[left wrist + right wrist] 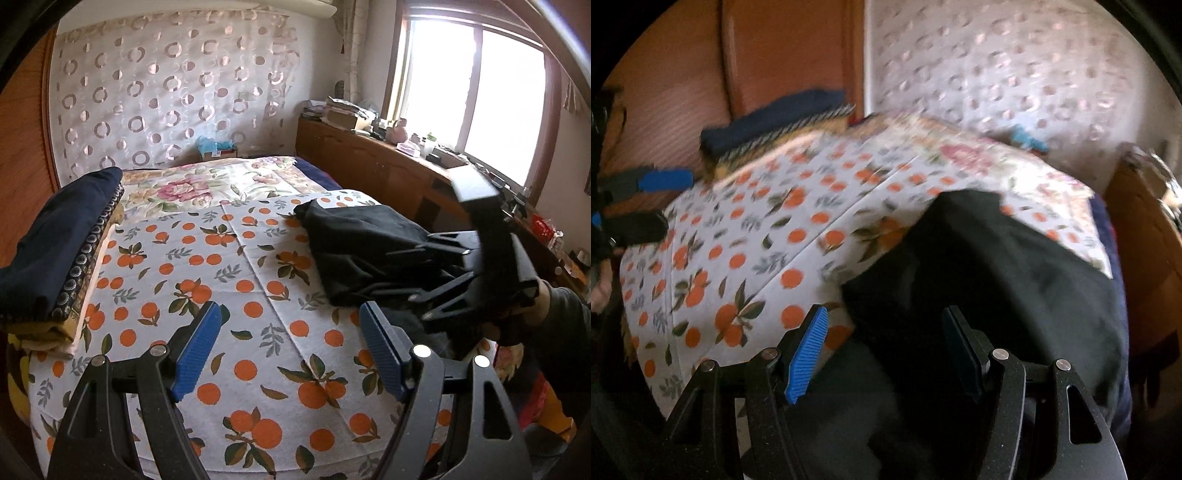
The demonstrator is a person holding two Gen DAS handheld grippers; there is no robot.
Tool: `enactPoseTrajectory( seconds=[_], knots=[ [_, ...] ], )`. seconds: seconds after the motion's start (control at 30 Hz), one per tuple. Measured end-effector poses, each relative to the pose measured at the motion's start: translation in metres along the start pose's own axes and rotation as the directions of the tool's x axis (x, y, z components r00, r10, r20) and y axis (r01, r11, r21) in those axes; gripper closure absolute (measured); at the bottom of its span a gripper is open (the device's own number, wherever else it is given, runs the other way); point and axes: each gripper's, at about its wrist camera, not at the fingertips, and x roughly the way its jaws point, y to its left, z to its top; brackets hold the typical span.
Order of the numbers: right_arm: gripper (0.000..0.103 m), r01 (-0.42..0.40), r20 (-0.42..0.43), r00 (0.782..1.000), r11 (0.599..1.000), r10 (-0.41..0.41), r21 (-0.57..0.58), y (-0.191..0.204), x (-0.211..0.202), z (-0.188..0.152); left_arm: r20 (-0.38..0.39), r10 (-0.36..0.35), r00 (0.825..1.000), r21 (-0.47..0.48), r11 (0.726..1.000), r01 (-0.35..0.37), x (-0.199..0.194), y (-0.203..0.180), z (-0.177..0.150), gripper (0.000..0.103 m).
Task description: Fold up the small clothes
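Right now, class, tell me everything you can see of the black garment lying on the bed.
The black garment is a plain, matte, soft cloth with no print. It is not yet folded: it lies rumpled in loose creases on the orange-print sheet, toward the side of the bed nearest the wooden cabinet. The right gripper hangs over its near part, jaws open, nothing between the pads. The left gripper, also open, is over bare sheet, apart from it.

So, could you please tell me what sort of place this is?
Most likely a home bedroom: a bed under an orange-print cover, a stack of folded clothes on it, and a cluttered wooden cabinet below the window.
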Motion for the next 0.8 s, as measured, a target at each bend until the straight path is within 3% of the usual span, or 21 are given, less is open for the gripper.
enactPoseTrajectory(
  seconds=[0.33,0.37,0.4,0.47,0.6,0.8],
  knots=[
    [0.040,0.041,-0.104,0.993,0.996,-0.049,-0.078,-0.006,0.045,0.023,0.000,-0.012,1.000,-0.019,1.000,0.012,0.001,0.006,-0.004,0.025],
    [0.051,0.049,-0.100,0.993,0.996,-0.056,-0.077,-0.008,0.045,0.024,0.000,-0.014,1.000,-0.018,1.000,0.014,0.001,0.006,-0.005,0.025],
    [0.071,0.052,-0.090,0.994,0.997,-0.058,-0.064,-0.012,0.042,0.024,-0.001,-0.018,1.000,-0.018,1.000,0.018,0.002,0.005,-0.005,0.025],
    [0.092,-0.009,-0.061,0.998,1.000,0.010,0.008,-0.025,0.035,0.028,-0.004,-0.023,1.000,-0.018,1.000,0.023,0.003,0.004,-0.007,0.025],
    [0.094,-0.008,0.051,0.999,0.995,0.003,0.097,-0.051,0.009,0.037,-0.014,-0.032,0.999,-0.019,0.999,0.032,0.007,0.002,-0.009,0.025],
    [0.095,0.136,0.111,0.981,0.974,-0.158,0.181,-0.106,-0.027,0.047,-0.021,-0.053,0.998,-0.015,0.999,0.052,0.011,-0.003,-0.010,0.025]
  ],
)
